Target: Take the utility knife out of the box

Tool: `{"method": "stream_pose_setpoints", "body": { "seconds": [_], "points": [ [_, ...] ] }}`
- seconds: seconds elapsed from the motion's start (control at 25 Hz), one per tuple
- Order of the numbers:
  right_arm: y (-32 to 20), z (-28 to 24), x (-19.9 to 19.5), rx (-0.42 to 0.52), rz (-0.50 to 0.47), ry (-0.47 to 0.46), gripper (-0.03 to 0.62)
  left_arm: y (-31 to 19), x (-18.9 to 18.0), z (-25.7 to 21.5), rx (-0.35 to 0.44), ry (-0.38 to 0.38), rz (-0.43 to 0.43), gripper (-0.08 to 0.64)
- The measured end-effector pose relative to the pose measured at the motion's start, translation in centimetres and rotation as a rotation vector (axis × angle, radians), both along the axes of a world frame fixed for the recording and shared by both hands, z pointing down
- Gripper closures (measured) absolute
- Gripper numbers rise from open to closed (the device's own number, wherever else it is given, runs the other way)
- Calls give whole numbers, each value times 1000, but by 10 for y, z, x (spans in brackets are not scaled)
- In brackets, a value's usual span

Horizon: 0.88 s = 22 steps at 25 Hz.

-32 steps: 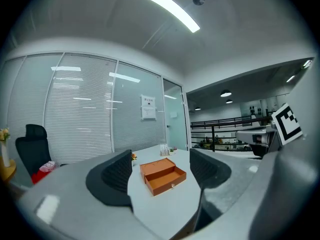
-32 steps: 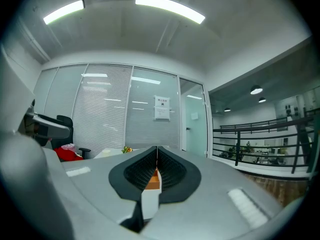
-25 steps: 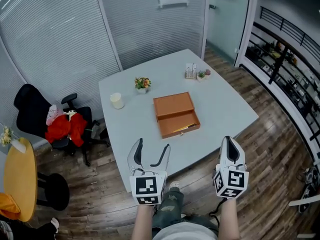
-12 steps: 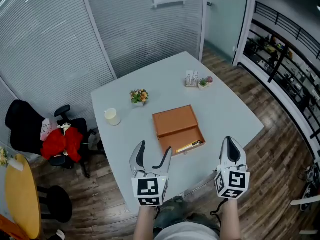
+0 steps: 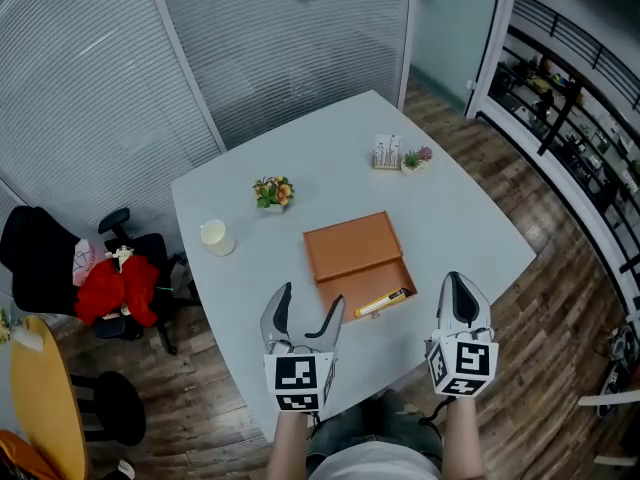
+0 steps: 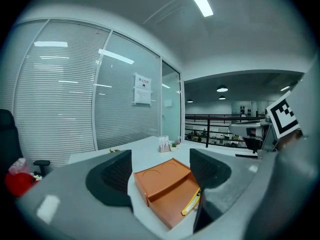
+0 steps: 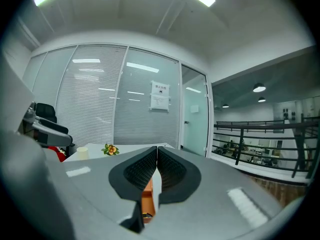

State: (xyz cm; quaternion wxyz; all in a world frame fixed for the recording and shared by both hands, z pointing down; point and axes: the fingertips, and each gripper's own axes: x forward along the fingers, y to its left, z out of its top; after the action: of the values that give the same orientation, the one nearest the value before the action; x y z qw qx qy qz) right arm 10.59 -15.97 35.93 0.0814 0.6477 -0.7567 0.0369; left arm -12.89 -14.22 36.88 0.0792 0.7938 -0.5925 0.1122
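Observation:
An orange box (image 5: 352,251) lies on the pale table (image 5: 460,218), its drawer pulled out toward me. A yellow utility knife (image 5: 381,303) rests in the open drawer, also seen as the knife (image 6: 191,202) in the left gripper view beside the box (image 6: 165,181). My left gripper (image 5: 305,305) is open, held above the table's near edge, short of the box, with nothing between its fingers. My right gripper (image 5: 458,290) is shut and empty, to the right of the drawer; a sliver of the box (image 7: 147,199) shows behind its jaws.
A cream cup (image 5: 213,236) and a small flower pot (image 5: 273,192) stand at the table's left. A card stand (image 5: 386,153) and tiny plant (image 5: 413,158) are at the far side. A black chair with red cloth (image 5: 110,288) stands left of the table.
The view has moved closer to the table; the box and knife now lie nearer to both grippers. Both grippers keep their states.

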Motion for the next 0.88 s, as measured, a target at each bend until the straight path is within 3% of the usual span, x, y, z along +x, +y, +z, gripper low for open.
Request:
{"method": "stream_pose_setpoints", "body": {
  "seconds": [0.4,0.88],
  "points": [
    [-26,22,1,-70,-35,-5,561,-22,19,31,-93,9,48,210],
    [-63,57,7,-150,-152,37,561,-52,53,71,-199,-51,98,219]
  ]
}}
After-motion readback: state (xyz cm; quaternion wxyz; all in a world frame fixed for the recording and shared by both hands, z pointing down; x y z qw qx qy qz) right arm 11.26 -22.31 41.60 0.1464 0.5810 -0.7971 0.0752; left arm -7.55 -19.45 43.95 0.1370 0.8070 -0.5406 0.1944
